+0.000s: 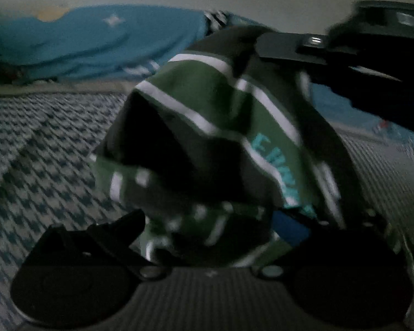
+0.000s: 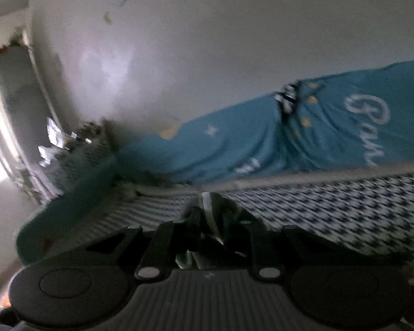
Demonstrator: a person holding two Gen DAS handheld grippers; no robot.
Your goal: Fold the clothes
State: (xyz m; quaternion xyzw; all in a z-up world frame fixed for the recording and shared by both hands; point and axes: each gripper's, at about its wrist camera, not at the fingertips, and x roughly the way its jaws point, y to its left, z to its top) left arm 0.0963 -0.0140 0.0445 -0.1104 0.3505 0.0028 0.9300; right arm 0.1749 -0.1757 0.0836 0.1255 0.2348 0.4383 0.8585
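Left gripper (image 1: 207, 237): clenched on a bunched fold of the green striped garment (image 1: 220, 127). Cloth rises ahead of the jaws, lifted off the houndstooth bedcover (image 1: 49, 149) to the left and below. Right fingertip buried under fabric, left finger (image 1: 115, 229) partly exposed.

Garment: thin knit, green and dark panels with white stripes and teal lettering (image 1: 275, 165). Judged light, limp, non-slippery, not fragile; sure to sag and collapse between any two hold points. Best taken at hems, corners or seams, where doubled cloth gives the pads more to bite; a mid-panel pinch likely to gather only one layer.

Ahead and right of the left jaws: right gripper (image 1: 298, 49), dark and angular, meeting the upper edge of the same garment.

Right gripper (image 2: 209, 220) in its own view: jaws drawn close together on a narrow tuck of green-and-white cloth (image 2: 207, 201). Beyond the jaws, woven bedcover (image 2: 331, 207), then a soft blue printed fabric (image 2: 234, 143) with white script and stars, lying against a plain wall (image 2: 207, 41).

Fold stage: not determinable; garment crumpled and airborne between both grips.
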